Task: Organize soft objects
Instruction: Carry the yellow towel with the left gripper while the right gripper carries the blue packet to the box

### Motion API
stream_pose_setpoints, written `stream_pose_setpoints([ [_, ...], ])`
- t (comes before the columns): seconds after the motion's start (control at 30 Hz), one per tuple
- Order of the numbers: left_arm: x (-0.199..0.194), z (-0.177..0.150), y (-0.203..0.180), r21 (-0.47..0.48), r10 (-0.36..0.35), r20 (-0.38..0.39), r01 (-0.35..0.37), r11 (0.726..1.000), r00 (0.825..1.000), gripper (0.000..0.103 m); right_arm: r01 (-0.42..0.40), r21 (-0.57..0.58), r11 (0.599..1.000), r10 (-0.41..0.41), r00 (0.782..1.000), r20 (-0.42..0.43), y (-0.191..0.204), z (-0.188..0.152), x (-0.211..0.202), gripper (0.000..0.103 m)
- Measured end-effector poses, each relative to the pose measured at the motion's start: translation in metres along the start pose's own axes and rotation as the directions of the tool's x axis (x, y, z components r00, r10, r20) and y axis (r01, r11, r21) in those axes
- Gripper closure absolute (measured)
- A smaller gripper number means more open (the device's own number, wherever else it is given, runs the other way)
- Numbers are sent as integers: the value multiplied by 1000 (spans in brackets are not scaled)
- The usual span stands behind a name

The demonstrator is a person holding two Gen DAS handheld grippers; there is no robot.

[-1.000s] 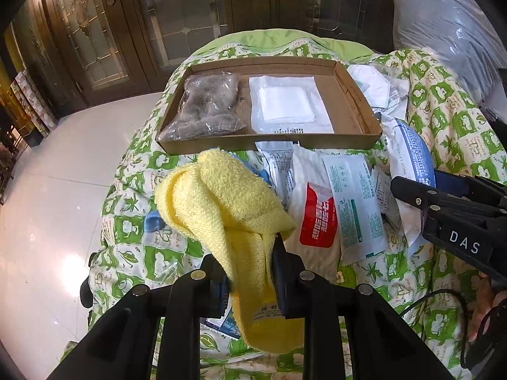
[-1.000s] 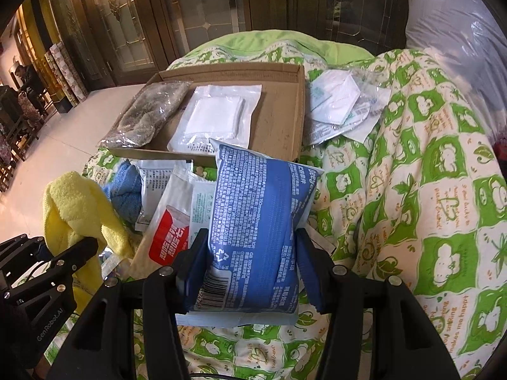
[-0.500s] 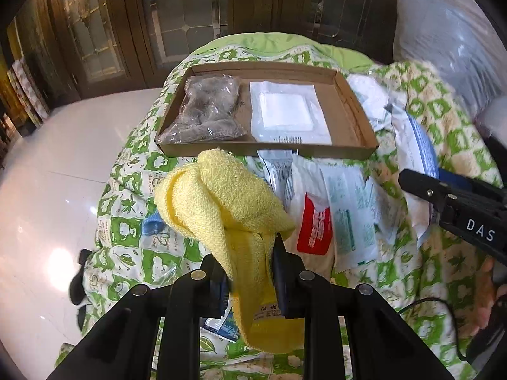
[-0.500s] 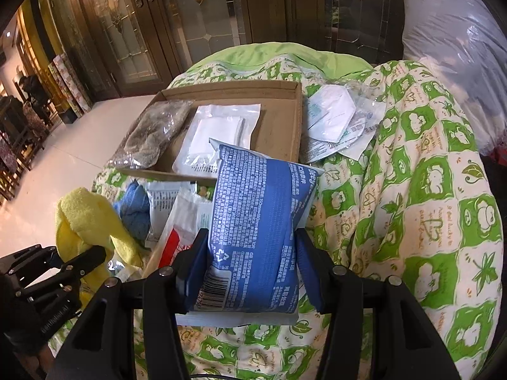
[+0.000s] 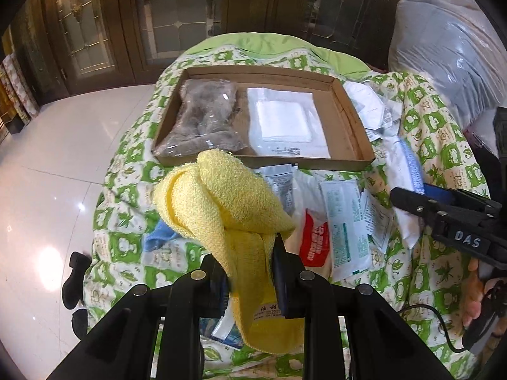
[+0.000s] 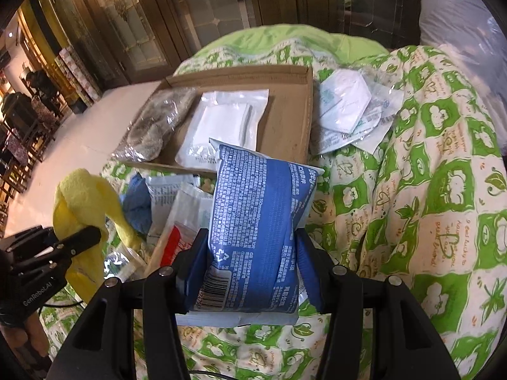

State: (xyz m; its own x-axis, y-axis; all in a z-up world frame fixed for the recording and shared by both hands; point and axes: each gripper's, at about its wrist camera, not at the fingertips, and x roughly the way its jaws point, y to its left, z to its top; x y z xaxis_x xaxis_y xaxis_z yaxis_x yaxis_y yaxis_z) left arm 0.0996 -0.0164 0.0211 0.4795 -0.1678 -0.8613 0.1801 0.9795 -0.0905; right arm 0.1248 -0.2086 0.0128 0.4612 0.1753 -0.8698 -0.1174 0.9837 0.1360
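My left gripper (image 5: 248,262) is shut on a yellow towel (image 5: 218,202) and holds it up in front of a shallow cardboard tray (image 5: 351,117). The tray holds a grey item in a clear bag (image 5: 202,120) and a white pad in a clear bag (image 5: 282,120). My right gripper (image 6: 250,256) is shut on a blue printed packet (image 6: 256,221) and holds it upright above the quilt, near the tray's (image 6: 285,117) right front corner. The towel (image 6: 82,196) also shows at the left of the right wrist view.
Loose packets lie on the green and white quilt (image 6: 427,190) before the tray: a red and white pouch (image 5: 313,237), white sachets (image 5: 342,209), a blue cloth (image 6: 136,202). Bagged face masks (image 6: 345,104) lie right of the tray. White tiled floor (image 5: 47,164) is at left.
Both grippers have lifted and drawn back a little with their loads, so the tray looks farther off and lower. Both grips are unchanged.
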Motion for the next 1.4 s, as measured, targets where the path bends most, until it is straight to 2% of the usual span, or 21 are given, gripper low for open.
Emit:
stream_pose_setpoints([
  [0.13,2,5,-10,21,-15,-1,15,1000,1000,80,-25,22,999,27,996,-87,-13,8,14,51],
  [0.27,8,11,-20,41,-23,-11,23,999,1000,80,29,-9,1000,-30,988,-151,-19,26,27,51],
  [0.37,9,15,-24,41,-32,-12,32,999,999,80,88,-55,995,-95,985,-141,-19,38,26,51],
  [0.57,13,23,-28,49,-30,-15,31,998,999,80,114,-87,990,-123,985,-117,-15,46,23,51],
  [1.1,21,53,-28,45,-44,-5,44,998,999,80,114,-102,988,-126,985,-119,-11,53,34,51],
  [1.4,33,86,-16,17,-61,-4,61,998,998,80,70,-52,996,-75,993,-90,-16,74,31,51],
])
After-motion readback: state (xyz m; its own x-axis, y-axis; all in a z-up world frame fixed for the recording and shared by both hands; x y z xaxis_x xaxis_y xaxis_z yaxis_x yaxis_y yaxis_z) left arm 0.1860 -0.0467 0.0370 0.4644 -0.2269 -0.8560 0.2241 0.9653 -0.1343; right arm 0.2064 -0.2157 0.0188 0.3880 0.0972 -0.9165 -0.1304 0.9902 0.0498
